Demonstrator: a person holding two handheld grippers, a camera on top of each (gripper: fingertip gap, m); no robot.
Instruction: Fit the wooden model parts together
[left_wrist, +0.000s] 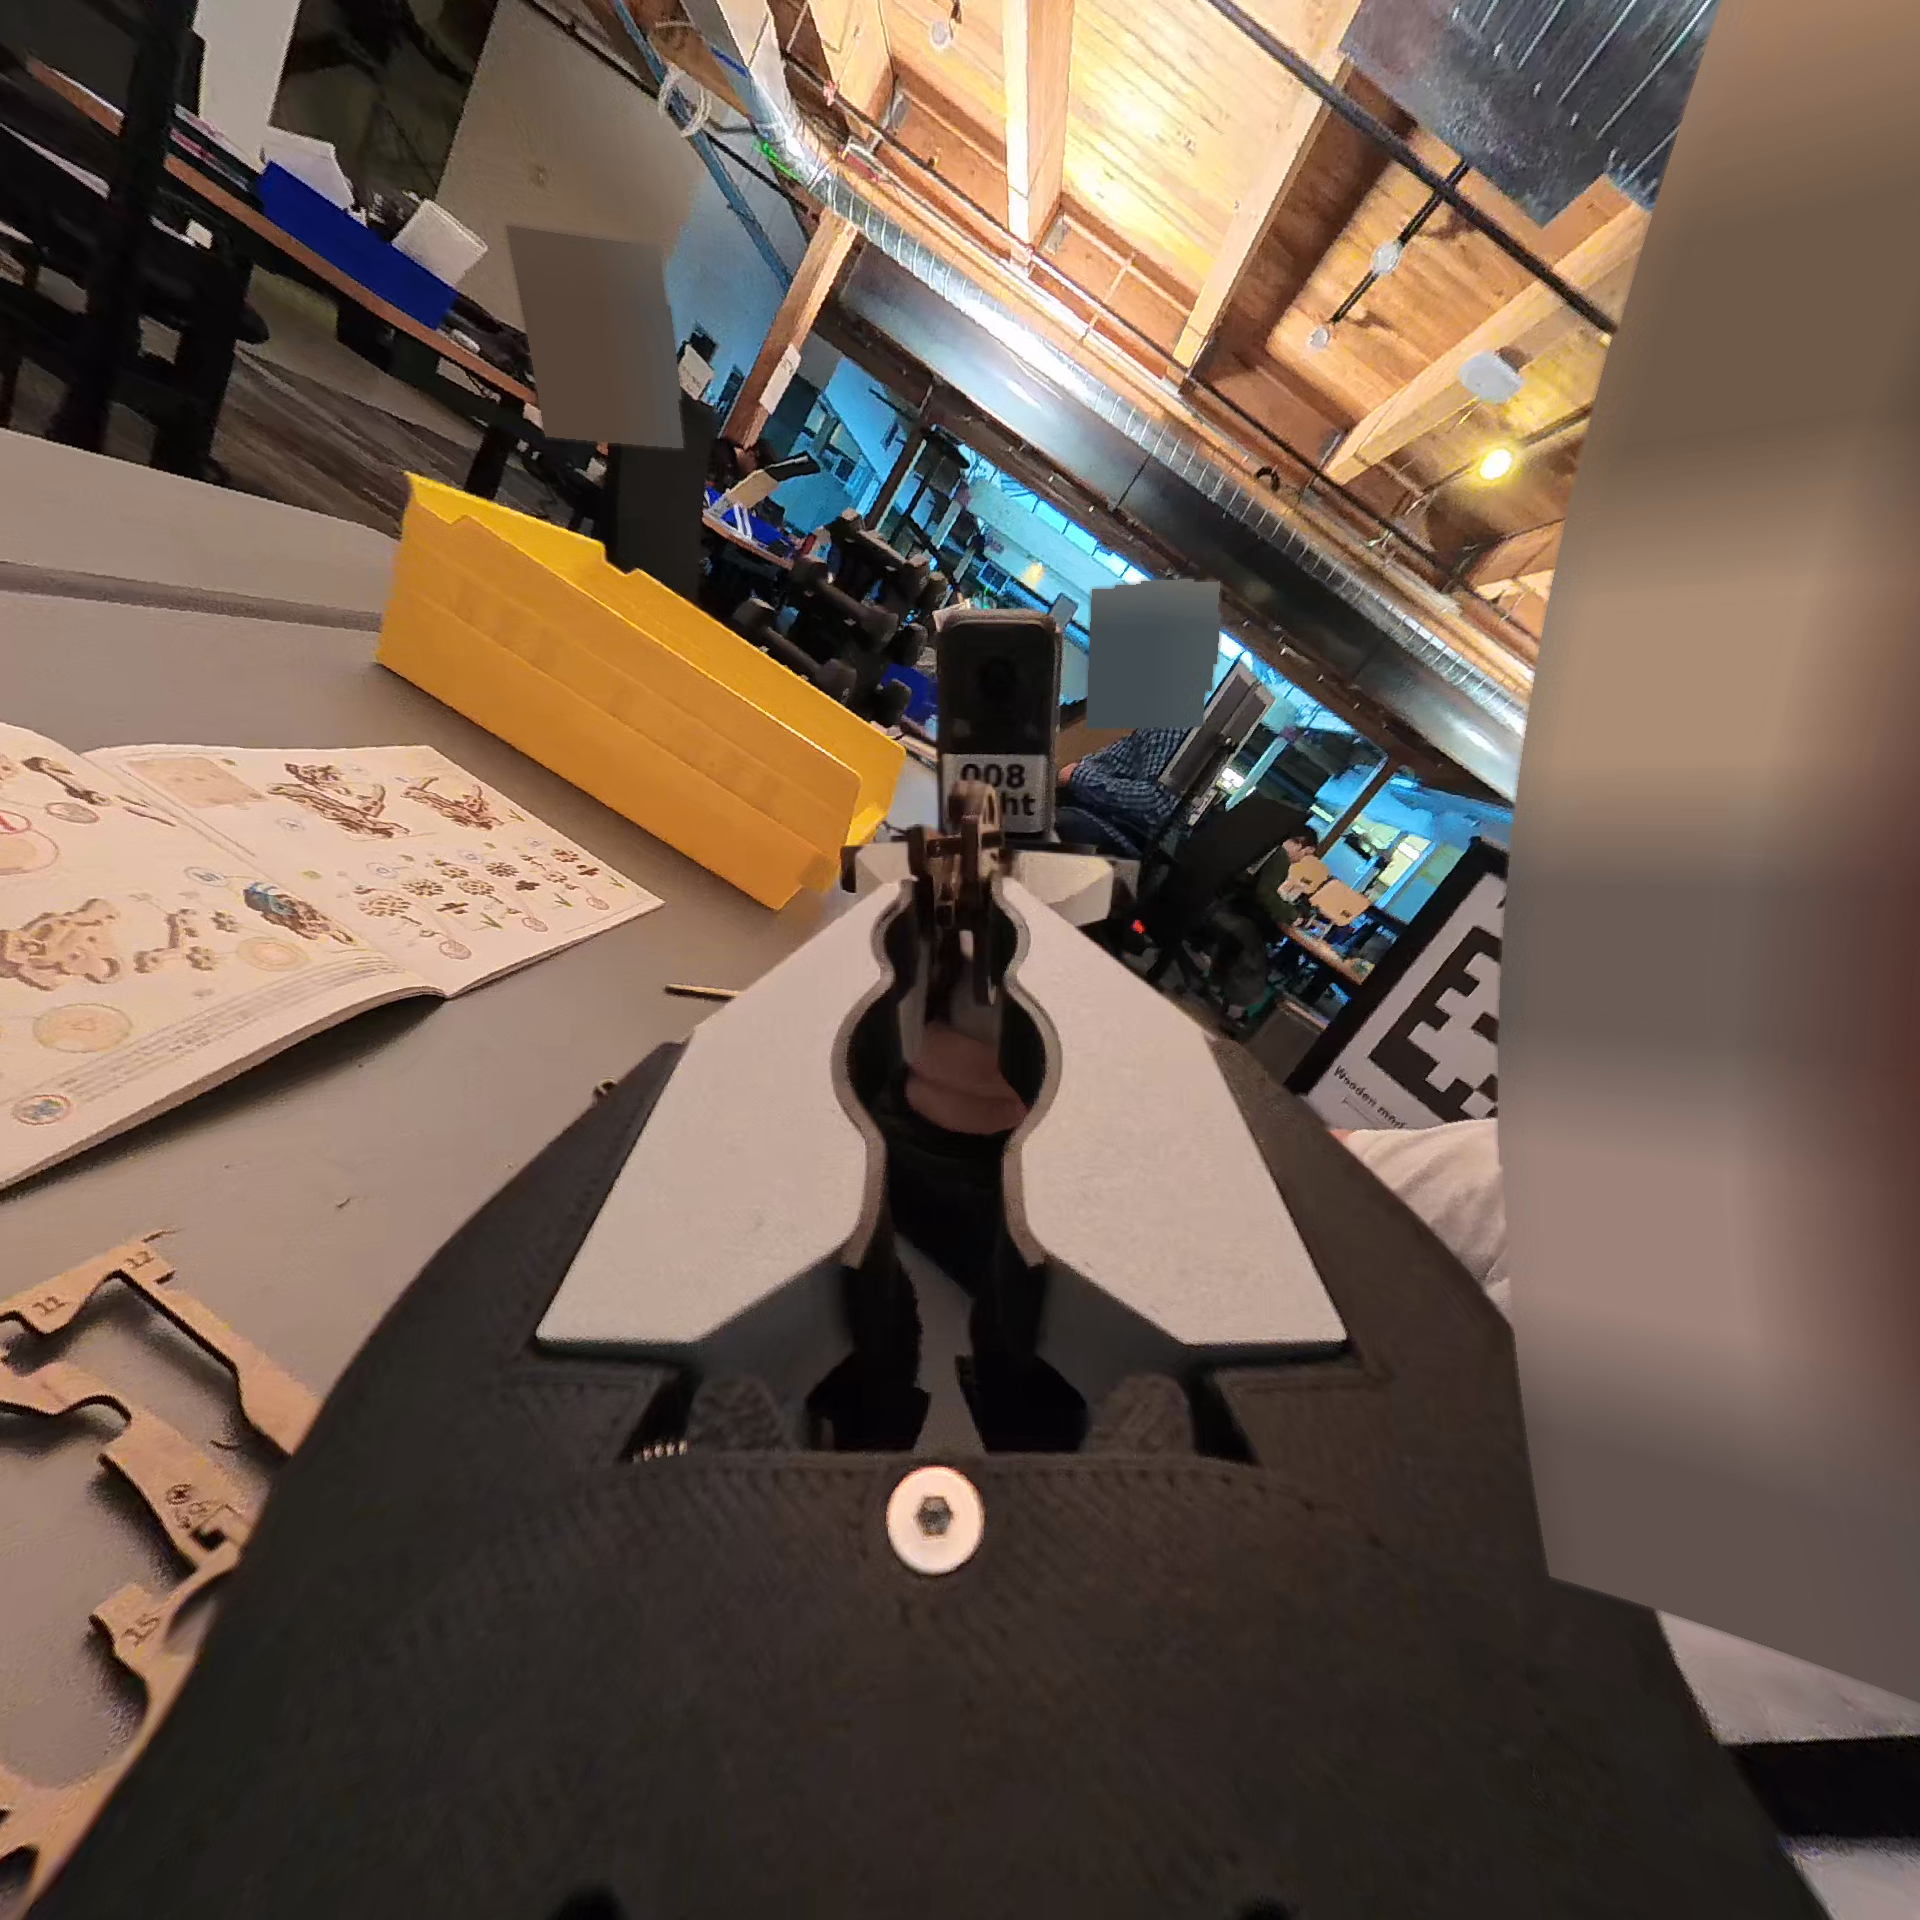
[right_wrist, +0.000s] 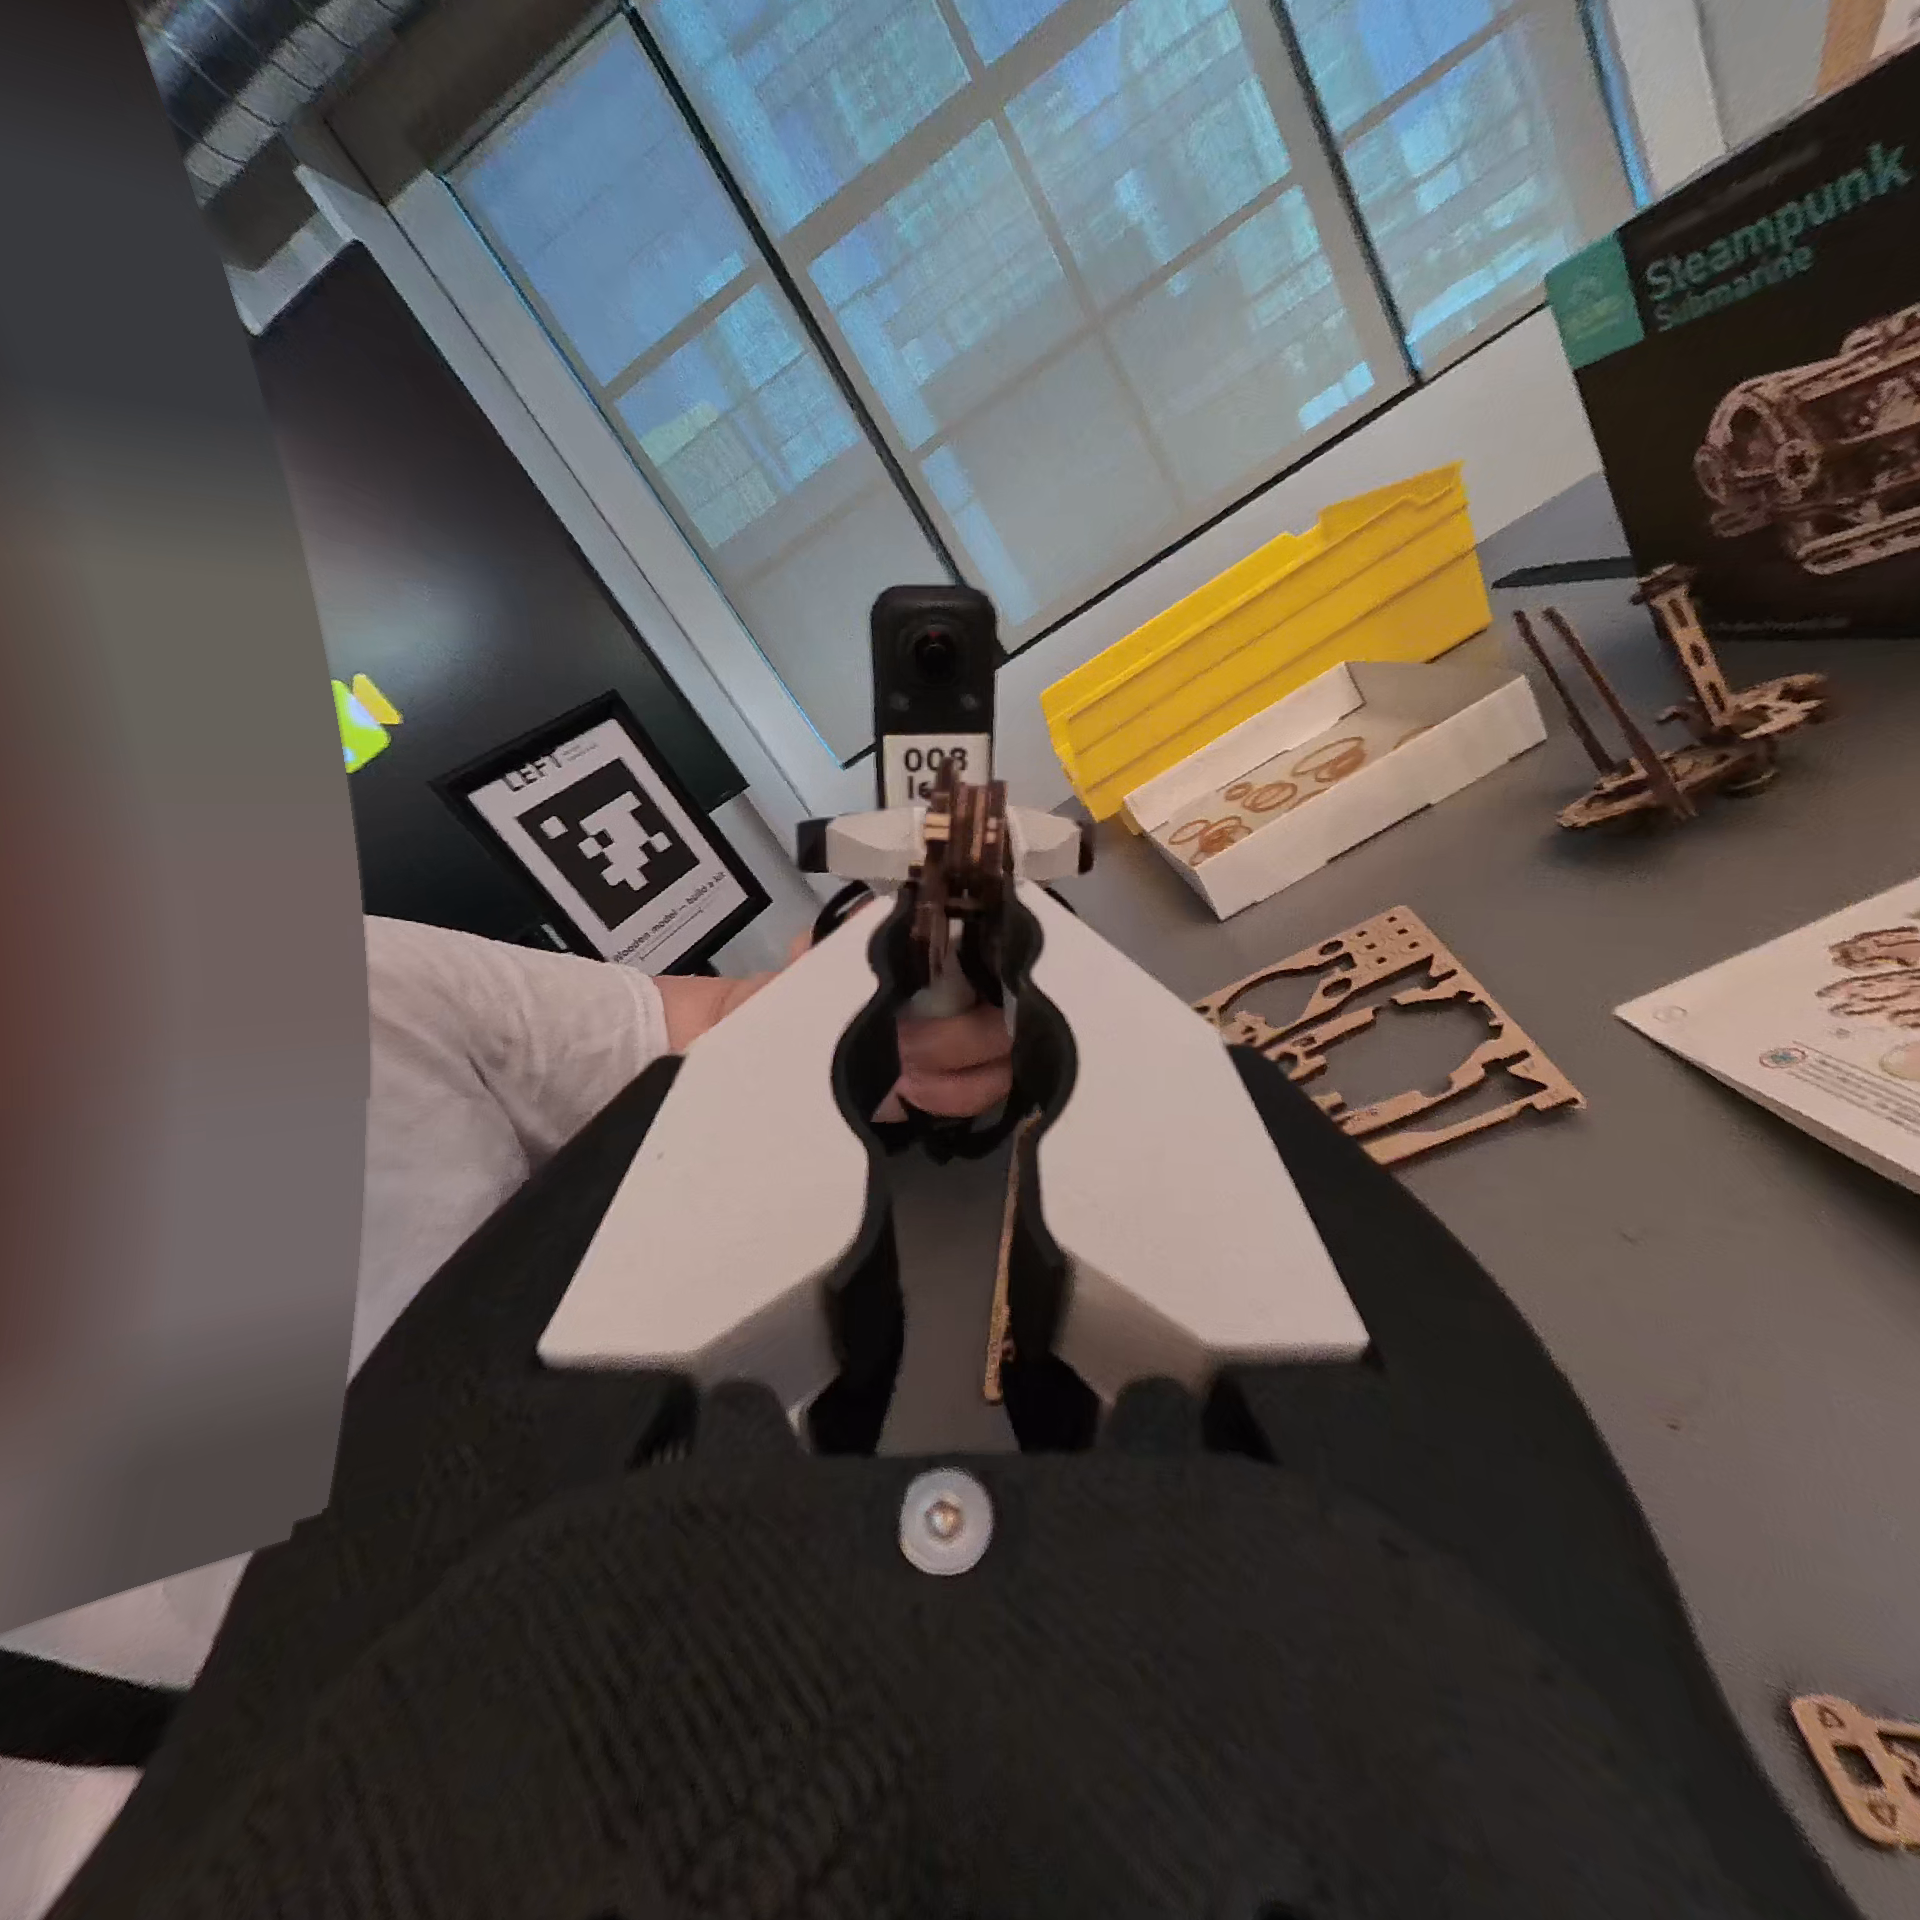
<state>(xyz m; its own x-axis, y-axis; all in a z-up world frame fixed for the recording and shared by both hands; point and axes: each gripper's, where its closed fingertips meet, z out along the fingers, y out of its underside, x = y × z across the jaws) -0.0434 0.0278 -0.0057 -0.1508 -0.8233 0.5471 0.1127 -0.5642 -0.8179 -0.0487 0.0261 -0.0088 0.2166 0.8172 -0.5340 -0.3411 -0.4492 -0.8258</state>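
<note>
In the left wrist view, the left gripper (left_wrist: 951, 883) is raised above the grey table (left_wrist: 416, 1122) with its two pale fingers (left_wrist: 769, 1122) converging at the tips, where they are clamped on a small dark wooden sub-assembly (left_wrist: 951, 862) of interlocked laser-cut pieces. Directly beyond it, tip to tip, the right gripper (left_wrist: 1049, 878) faces the camera. To the left lie an open instruction booklet (left_wrist: 260, 914), a yellow bin (left_wrist: 623, 686) farther off, and a punched-out wooden parts sheet (left_wrist: 135, 1423) at the near left. In the right wrist view, the right gripper (right_wrist: 951, 883) is likewise closed at its tips on the same wooden sub-assembly (right_wrist: 961, 842), held in mid-air between the two tools; the left gripper (right_wrist: 940, 842) shows just behind it. A thin wooden strip (right_wrist: 1006, 1257) also sits edge-on in the rear part of the gap between the right fingers (right_wrist: 769, 1143); how it is retained cannot be determined. On the table to the right are another parts sheet (right_wrist: 1392, 1029), a white tray (right_wrist: 1340, 779) of small ring-shaped pieces, a partly built wooden frame (right_wrist: 1683, 717), and the kit box (right_wrist: 1766, 395). The sub-assembly is judged very light, stiff in the plane of each sheet, but brittle at its thin tabs and slots. It should be gripped on flat faces near the joint, with pressing force applied straight along the slot; twisting or side load is likely to snap a tab.
</note>
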